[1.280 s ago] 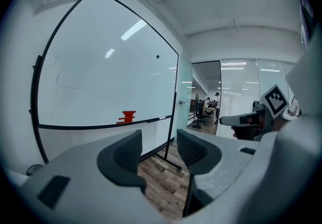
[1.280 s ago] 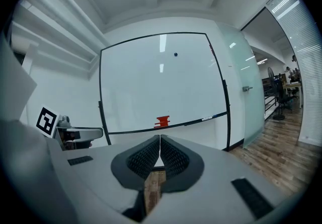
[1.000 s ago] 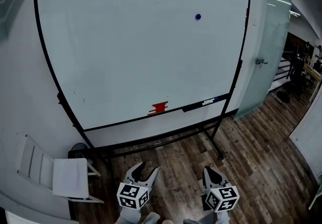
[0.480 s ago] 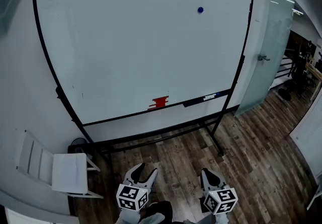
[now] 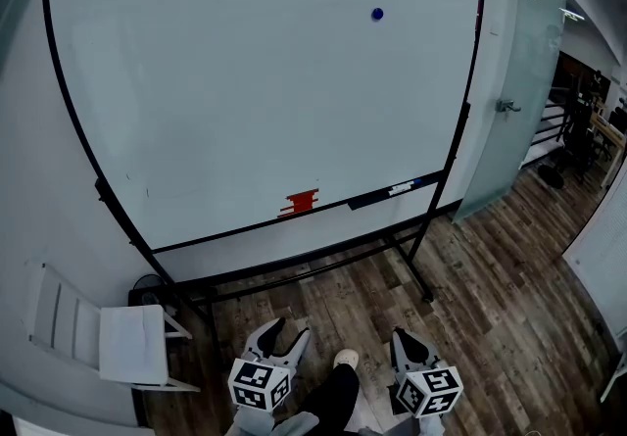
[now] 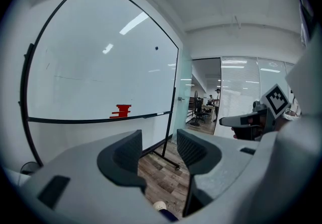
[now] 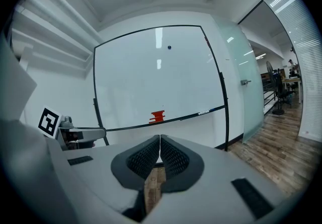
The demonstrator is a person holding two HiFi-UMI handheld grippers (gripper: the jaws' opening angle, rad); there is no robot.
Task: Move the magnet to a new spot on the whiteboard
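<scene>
A small blue magnet (image 5: pixel 377 14) sticks high on the right part of the whiteboard (image 5: pixel 216 101); it also shows as a dark dot, the magnet (image 7: pixel 169 47) in the right gripper view and the magnet (image 6: pixel 156 48) in the left gripper view. Both grippers hang low over the wooden floor, far from the board. My left gripper (image 5: pixel 280 335) is open with nothing between its jaws. My right gripper (image 5: pixel 409 340) is shut and holds nothing.
A red eraser (image 5: pixel 300 201) and markers (image 5: pixel 404 187) lie on the board's tray. The board stands on a black wheeled frame (image 5: pixel 411 267). A white folding chair (image 5: pixel 127 344) stands at lower left, a glass door (image 5: pixel 519 81) at right. A person's shoe (image 5: pixel 345 359) shows between the grippers.
The head view has shifted slightly, so the board and magnet sit a little further left. A leg and shoe have come into view between the grippers. Neither gripper has changed its state.
</scene>
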